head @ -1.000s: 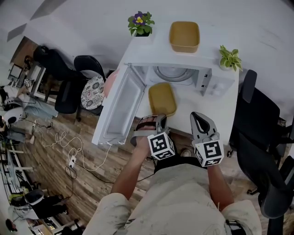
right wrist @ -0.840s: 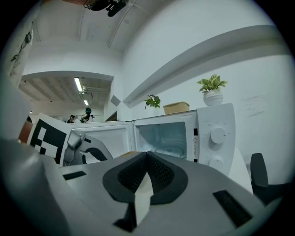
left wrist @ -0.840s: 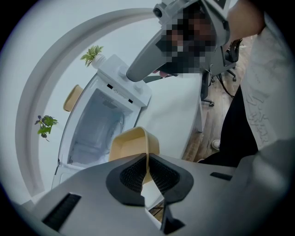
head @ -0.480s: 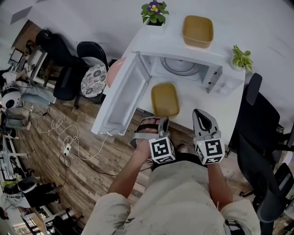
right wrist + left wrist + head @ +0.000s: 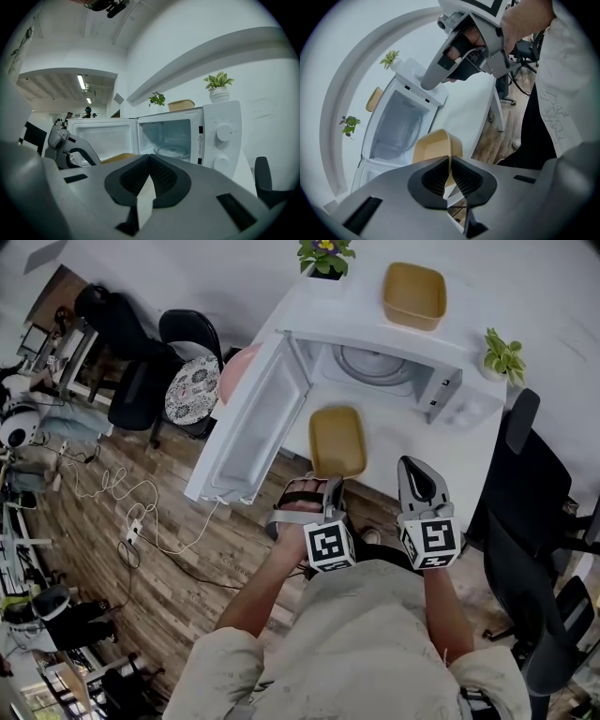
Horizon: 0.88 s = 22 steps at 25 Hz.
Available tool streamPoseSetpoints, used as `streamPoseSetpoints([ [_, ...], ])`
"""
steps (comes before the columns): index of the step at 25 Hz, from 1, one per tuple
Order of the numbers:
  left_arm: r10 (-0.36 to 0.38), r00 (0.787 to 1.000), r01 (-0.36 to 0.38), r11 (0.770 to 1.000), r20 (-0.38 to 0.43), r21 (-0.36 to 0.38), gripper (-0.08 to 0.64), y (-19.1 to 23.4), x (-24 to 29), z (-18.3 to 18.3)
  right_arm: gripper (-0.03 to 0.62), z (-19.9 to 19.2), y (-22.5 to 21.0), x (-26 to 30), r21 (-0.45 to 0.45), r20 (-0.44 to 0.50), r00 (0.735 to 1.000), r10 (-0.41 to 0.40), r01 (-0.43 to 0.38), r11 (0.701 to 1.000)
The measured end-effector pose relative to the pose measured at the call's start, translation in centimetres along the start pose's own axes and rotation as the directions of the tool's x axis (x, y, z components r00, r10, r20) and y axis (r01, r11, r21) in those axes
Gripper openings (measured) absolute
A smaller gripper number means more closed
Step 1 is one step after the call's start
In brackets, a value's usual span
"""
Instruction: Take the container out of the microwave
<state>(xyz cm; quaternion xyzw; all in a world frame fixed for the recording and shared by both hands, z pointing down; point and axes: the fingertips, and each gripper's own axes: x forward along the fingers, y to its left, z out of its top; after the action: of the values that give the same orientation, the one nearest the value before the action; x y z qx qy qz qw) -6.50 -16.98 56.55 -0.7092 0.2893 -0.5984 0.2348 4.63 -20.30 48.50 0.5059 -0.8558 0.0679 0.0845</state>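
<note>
A person in a light shirt (image 5: 366, 643) stands at a white table (image 5: 427, 442) with a two-jaw gripper in each hand, facing a white microwave (image 5: 361, 322) whose door (image 5: 253, 432) hangs fully open to the left. The left gripper (image 5: 329, 486) is clamped on the near rim of a yellow container (image 5: 337, 440); in the left gripper view the thin wall of the container (image 5: 436, 146) stands pinched between the ribbed pads. The container sits outside the oven cavity, in front of its open mouth and just beside the door, over the table; whether it touches the tabletop cannot be told. Behind it the glass turntable (image 5: 375, 364) lies bare inside the microwave. The right gripper (image 5: 413, 470) hovers beside the left one, near the container but apart from it, its jaws closed together with nothing between them. A second yellow container (image 5: 413, 294) rests on top of the microwave between a flowering plant (image 5: 325, 256) and a leafy plant (image 5: 503, 354). Office chairs (image 5: 539, 521) stand on the wood-plank floor (image 5: 159, 568) around the table.
</note>
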Motion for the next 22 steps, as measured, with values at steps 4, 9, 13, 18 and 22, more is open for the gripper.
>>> streamPoseSetpoints([
  [4,0.017,1.0,-0.017,1.0,-0.017,0.019,0.026,-0.2,0.1,-0.5,0.015,-0.4,0.1,0.0,-0.017,0.008,1.0,-0.012,0.012,1.0],
  [9,0.042,0.999,-0.041,0.998,-0.023,0.037,0.026,0.3,-0.1,-0.8,0.015,-0.5,0.4,0.2,-0.024,0.026,0.999,-0.019,0.019,1.0],
  [13,0.041,0.999,-0.041,0.998,-0.018,0.04,0.026,0.2,-0.1,-0.5,0.015,-1.1,0.3,0.3,-0.023,0.023,0.999,-0.027,0.028,0.999],
  [18,0.04,0.999,-0.039,0.998,-0.017,0.058,0.026,0.3,0.1,-0.6,0.015,-1.7,0.6,0.6,-0.027,0.007,1.0,-0.021,0.021,0.999],
  [22,0.034,0.999,-0.034,0.998,-0.011,0.056,0.026,0.5,0.2,-0.3,0.015,-1.8,0.4,1.0,-0.028,0.004,1.0,-0.02,0.02,0.999],
])
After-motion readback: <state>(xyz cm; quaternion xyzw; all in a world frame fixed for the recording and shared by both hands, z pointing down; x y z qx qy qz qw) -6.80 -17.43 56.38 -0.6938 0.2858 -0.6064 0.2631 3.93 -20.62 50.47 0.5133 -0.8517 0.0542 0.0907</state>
